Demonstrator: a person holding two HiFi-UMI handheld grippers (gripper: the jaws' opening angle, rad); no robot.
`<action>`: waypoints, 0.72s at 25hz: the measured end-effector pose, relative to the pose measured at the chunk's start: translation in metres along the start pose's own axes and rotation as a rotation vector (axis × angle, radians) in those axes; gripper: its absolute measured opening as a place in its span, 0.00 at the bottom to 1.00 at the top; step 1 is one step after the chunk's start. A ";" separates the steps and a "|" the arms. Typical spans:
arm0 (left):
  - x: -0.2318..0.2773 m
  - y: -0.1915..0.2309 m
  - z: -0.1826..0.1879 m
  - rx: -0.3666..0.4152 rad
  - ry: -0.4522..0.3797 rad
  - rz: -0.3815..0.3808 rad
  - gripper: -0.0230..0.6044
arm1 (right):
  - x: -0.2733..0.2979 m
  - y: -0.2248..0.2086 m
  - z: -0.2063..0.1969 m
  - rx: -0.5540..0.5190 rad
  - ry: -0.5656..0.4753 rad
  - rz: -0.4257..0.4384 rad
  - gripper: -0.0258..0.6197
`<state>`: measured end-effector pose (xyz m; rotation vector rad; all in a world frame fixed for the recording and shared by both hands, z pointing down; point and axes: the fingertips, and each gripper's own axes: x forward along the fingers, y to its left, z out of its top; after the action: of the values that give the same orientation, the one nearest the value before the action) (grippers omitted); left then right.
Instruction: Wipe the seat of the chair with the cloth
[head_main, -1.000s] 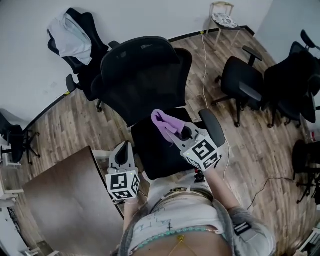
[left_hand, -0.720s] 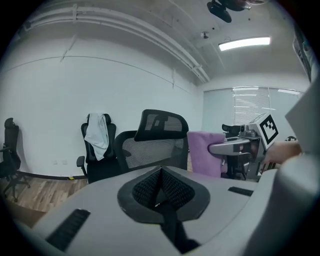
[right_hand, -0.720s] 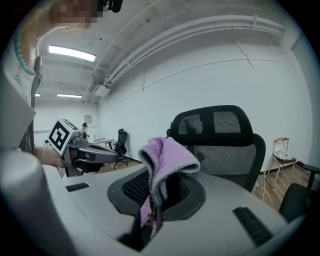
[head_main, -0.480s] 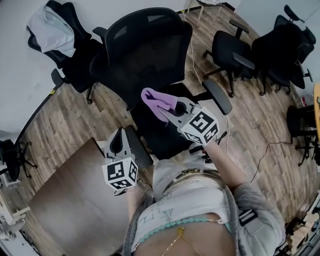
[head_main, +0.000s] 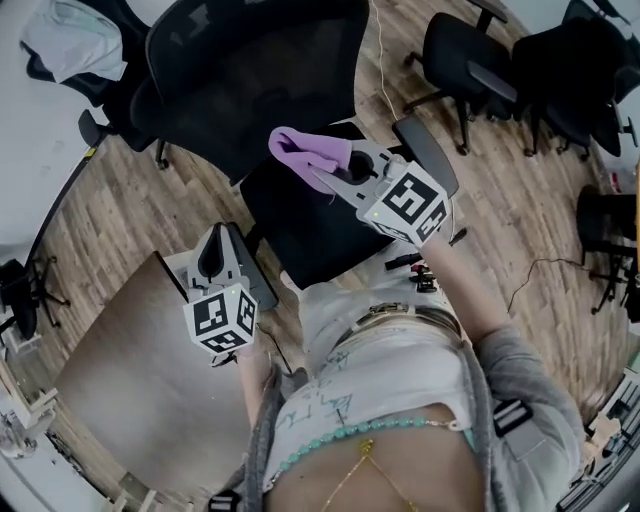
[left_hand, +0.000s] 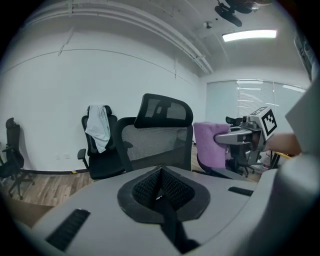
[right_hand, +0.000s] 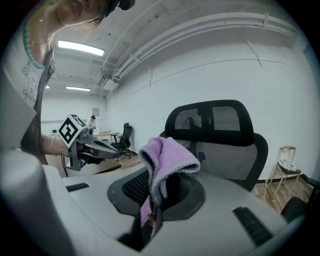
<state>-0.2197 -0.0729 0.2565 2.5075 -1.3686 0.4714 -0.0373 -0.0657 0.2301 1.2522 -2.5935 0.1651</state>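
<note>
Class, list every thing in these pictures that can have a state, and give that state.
left gripper, shut, empty.
right gripper, shut on the purple cloth.
purple cloth, bunched, held in the air.
chair seat, bare, not yet touched by the purple cloth.
pale garment, draped over the far chair backrest.

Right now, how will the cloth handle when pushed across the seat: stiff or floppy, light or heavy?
Probably floppy: the cloth folds and droops over the shut jaws of the right gripper. Likely light, since a small pinch holds it up. Its fuzzy edge suggests it may bunch rather than slide on the seat.
</note>
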 end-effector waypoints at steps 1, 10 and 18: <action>0.008 -0.014 -0.004 -0.006 0.019 0.029 0.05 | -0.012 -0.018 -0.008 0.009 -0.003 0.016 0.11; 0.053 -0.059 -0.009 -0.073 0.082 0.175 0.05 | -0.058 -0.113 -0.040 0.011 0.021 0.059 0.11; 0.080 -0.065 0.011 0.057 0.107 0.135 0.05 | -0.073 -0.133 -0.057 0.063 0.002 -0.002 0.11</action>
<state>-0.1226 -0.1041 0.2741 2.4048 -1.5096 0.6705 0.1211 -0.0815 0.2632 1.2756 -2.6040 0.2497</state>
